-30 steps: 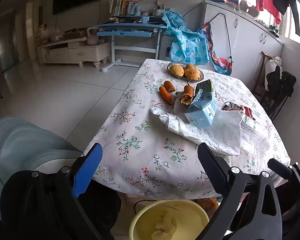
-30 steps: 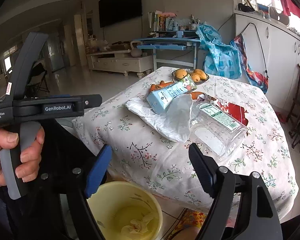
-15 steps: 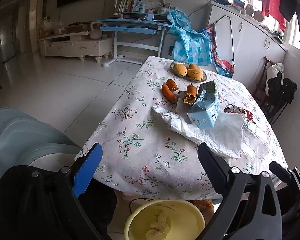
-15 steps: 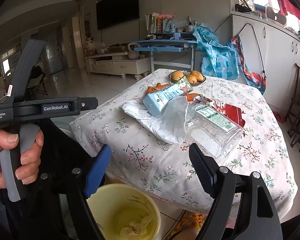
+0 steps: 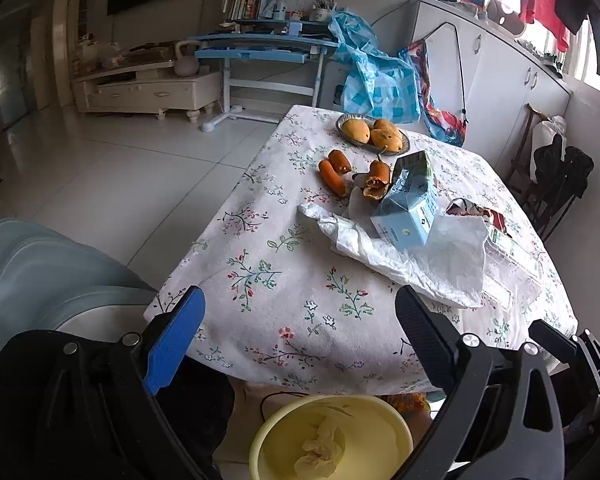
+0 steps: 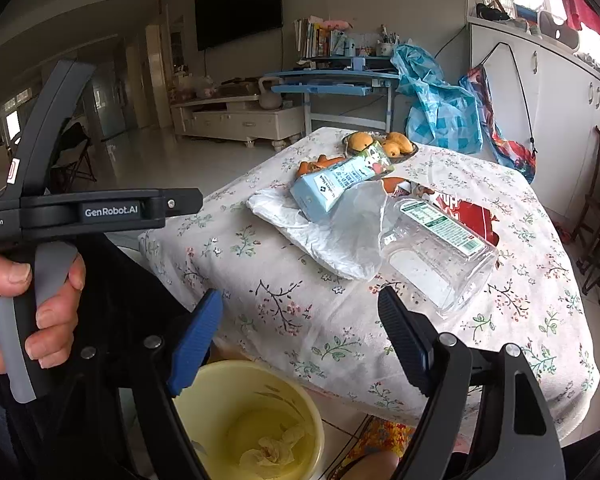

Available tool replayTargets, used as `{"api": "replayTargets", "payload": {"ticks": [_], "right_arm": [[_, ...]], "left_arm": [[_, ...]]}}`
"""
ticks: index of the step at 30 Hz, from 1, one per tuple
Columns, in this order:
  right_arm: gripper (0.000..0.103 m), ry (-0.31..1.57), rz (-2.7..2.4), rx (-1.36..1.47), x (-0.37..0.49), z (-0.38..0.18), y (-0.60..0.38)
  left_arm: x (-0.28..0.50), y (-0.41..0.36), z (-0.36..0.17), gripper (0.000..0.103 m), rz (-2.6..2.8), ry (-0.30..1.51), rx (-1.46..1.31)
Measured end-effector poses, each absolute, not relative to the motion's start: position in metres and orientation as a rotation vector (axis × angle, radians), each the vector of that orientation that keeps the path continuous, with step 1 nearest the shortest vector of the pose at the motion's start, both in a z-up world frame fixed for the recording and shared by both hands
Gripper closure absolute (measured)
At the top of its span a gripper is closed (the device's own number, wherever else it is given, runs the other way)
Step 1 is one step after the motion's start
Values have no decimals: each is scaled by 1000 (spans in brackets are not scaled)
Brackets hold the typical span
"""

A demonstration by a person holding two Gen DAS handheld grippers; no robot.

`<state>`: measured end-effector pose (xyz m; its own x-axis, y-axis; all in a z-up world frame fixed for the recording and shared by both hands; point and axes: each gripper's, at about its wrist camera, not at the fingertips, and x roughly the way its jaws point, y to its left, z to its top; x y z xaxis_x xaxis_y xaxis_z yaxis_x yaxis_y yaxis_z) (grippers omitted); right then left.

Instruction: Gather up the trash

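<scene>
little has been changed since a second ago: the left gripper (image 5: 298, 308) and right gripper (image 6: 300, 312) are kept spread apart and empty above the yellow bin (image 6: 236, 400), while the white bag (image 6: 332, 236), carton (image 6: 336, 188) and bottle (image 6: 440, 248) are left uncollected on the bench (image 5: 260, 280).

Daylight is coming in through windows (image 5: 592, 60) above white cabinets (image 5: 496, 92). A glossy tiled floor (image 5: 112, 176) is reflecting it. A dark television (image 6: 239, 4) is hanging over a cream cabinet (image 5: 144, 92), and a blue desk (image 5: 260, 46) is standing beside it.
</scene>
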<state>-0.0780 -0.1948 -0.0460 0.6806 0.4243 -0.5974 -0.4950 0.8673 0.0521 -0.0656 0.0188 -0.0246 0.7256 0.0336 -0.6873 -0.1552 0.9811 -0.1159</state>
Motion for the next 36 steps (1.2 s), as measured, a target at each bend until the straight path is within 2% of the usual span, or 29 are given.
{"api": "replayTargets", "payload": {"ticks": [36], "right_arm": [[23, 630, 513, -97, -78, -43, -203]], "left_arm": [[-64, 11, -27, 10, 92, 757, -148]]}}
